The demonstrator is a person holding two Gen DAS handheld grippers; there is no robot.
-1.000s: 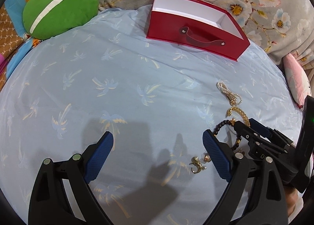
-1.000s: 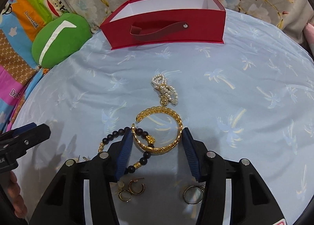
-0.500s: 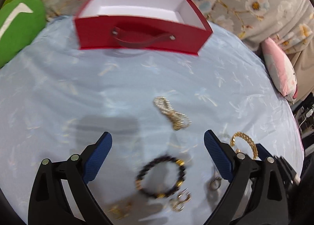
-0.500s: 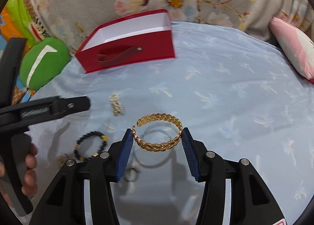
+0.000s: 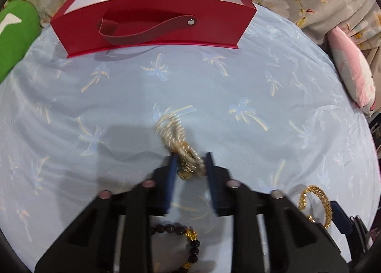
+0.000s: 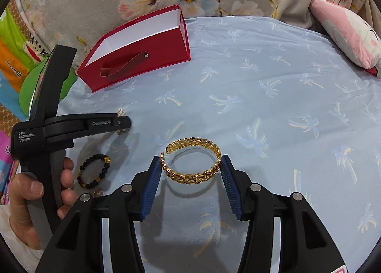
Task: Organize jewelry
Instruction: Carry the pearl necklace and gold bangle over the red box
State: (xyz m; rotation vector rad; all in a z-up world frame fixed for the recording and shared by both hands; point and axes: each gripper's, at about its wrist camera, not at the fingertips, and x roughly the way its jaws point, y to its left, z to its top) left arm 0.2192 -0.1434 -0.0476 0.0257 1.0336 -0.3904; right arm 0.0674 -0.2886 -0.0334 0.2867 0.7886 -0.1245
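Note:
My right gripper [image 6: 191,168] is shut on a gold braided bangle [image 6: 190,175] and holds it above the blue cloth; the bangle also shows in the left wrist view [image 5: 316,198]. My left gripper [image 5: 190,165] has closed around the near end of a pearl and gold chain [image 5: 176,137] lying on the cloth, blurred by motion. From the right wrist view the left gripper [image 6: 121,122] sits over that chain. A black bead bracelet [image 6: 94,170] lies near the hand, also seen under the left gripper [image 5: 188,242]. An open red box [image 5: 152,18] stands beyond.
A green cushion [image 5: 14,34] lies at the far left and a pink plush [image 6: 347,34] at the right edge. Small gold earrings [image 6: 97,193] lie by the left hand. Floral fabric rises behind the red box [image 6: 138,53].
My left gripper moved forward over the pearl chain and closed on it. My right gripper lifted the gold bangle off the cloth and swung right.

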